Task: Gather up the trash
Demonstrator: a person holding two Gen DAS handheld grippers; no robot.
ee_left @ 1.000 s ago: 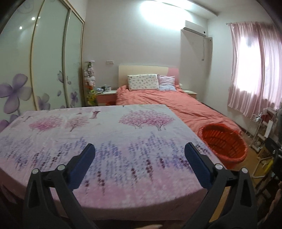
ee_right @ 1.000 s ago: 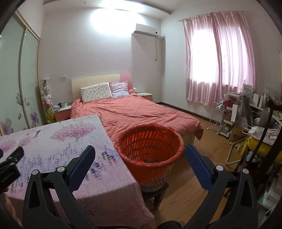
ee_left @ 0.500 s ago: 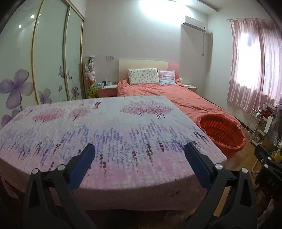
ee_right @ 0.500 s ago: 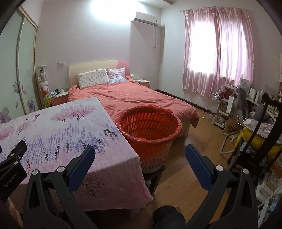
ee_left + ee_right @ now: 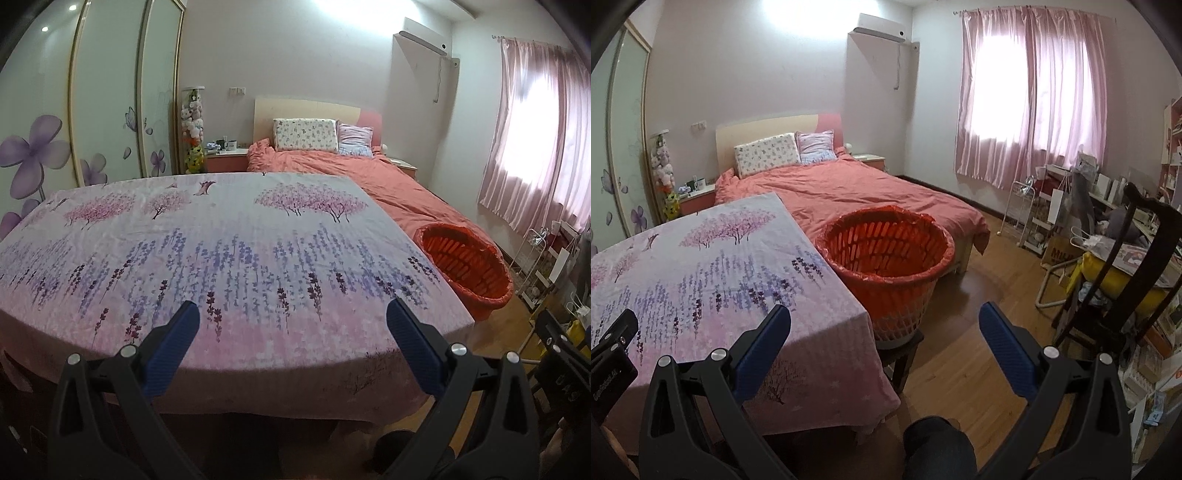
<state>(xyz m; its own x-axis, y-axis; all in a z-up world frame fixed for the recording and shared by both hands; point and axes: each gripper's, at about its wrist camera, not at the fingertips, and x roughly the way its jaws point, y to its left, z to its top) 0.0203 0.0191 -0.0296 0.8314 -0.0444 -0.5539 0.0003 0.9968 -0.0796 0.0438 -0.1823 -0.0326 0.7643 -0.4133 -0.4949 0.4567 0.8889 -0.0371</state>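
Bedroom with table (image 5: 221,236) under lavender-print cloth | red-lined laundry basket (image 5: 886,254) on a stool at the table's right corner, just beside a coral bed (image 5: 849,192) | left gripper (image 5: 293,325) jaws apart, empty | right gripper (image 5: 884,325) jaws apart, empty

Table (image 5: 332,384) draped in a floral cloth (image 5: 221,251) (pink trees, purple sprigs), hanging over the near edge. Beside its right edge, orange-lined basket (image 5: 886,273) on a dark stool (image 5: 905,350), wooden floor (image 5: 979,314) beneath.

One basket (image 5: 886,254), two pillows (image 5: 766,153) (both on the bed (image 5: 871,195)).
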